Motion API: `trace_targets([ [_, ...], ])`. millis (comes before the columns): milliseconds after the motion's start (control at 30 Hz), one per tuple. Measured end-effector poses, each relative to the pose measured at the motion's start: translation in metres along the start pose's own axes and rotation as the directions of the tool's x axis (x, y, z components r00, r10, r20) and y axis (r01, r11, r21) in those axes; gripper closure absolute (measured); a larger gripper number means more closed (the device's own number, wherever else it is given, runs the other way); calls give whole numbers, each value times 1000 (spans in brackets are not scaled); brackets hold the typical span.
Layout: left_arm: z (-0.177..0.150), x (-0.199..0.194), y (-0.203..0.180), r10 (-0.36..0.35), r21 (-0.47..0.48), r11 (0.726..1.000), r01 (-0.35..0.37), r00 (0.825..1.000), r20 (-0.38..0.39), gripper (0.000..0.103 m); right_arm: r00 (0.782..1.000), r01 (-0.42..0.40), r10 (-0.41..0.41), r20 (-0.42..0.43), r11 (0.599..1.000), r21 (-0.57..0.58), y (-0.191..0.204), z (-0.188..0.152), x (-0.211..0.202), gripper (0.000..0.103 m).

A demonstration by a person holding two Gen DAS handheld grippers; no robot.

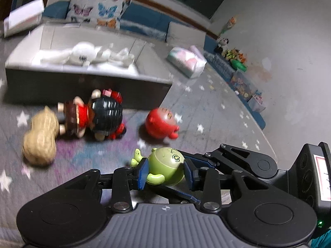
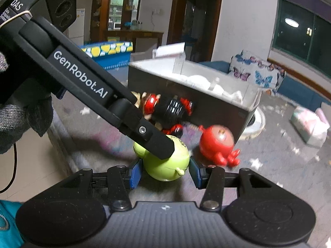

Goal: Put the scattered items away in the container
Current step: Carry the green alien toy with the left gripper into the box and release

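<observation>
A green round toy figure [image 1: 165,165] [image 2: 167,165] lies on the star-patterned rug, and both grippers close on it. My left gripper [image 1: 166,173] has its blue pads pressed against the toy's two sides. One black finger [image 2: 161,144] of it crosses the toy's top in the right wrist view. My right gripper [image 2: 165,173] is shut on the same toy from another side. Its linkage [image 1: 244,159] shows beside the toy. Behind stands the grey container [image 1: 82,88] [image 2: 217,111] holding a white plush [image 1: 82,55] [image 2: 206,82].
A red round toy [image 1: 161,124] [image 2: 217,142], a black-and-red block doll [image 1: 99,115] [image 2: 173,109] and a peanut toy [image 1: 40,138] lie before the container. A pastel package [image 1: 186,62] [image 2: 308,126], a butterfly cushion [image 1: 97,10] and a blue dotted box [image 2: 109,55] stand further off.
</observation>
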State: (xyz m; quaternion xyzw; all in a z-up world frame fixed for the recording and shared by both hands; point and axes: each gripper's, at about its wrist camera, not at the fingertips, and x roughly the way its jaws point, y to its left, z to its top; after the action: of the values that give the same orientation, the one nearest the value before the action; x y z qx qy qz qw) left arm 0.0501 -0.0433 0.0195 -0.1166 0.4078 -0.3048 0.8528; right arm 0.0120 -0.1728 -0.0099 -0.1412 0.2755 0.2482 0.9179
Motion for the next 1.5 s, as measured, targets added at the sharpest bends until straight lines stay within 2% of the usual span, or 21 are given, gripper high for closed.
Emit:
trace_targets([
  [267,51,-9,-6,-2,59,998,-6,991,135,64,992,68,-63,105,997,-47,-26,50,6,54],
  [500,108,21,13,6,80,997,-21,982,187,62,988,108,-103,117,993,-38,-65,92,47,54],
  [700,142,57,44,11,46,999,-19,987,159,62,993,107,-106,49,994,-21,-96,113,102,54],
  [833,157,83,68,-4,-24,1000,7,994,114,64,996,90,-90,-15,996,-21,-108,116,136,54],
  [933,163,97,78,-2,-36,999,5,996,94,64,996,73,-73,-56,997,-12,-116,115,154,54],
  [1233,163,119,94,1,-84,996,3,999,44,64,982,41,-44,-184,999,-16,-125,112,186,54],
  [1500,163,122,96,14,-101,995,-12,1000,15,64,970,36,-50,-239,997,-61,-117,114,193,54],
])
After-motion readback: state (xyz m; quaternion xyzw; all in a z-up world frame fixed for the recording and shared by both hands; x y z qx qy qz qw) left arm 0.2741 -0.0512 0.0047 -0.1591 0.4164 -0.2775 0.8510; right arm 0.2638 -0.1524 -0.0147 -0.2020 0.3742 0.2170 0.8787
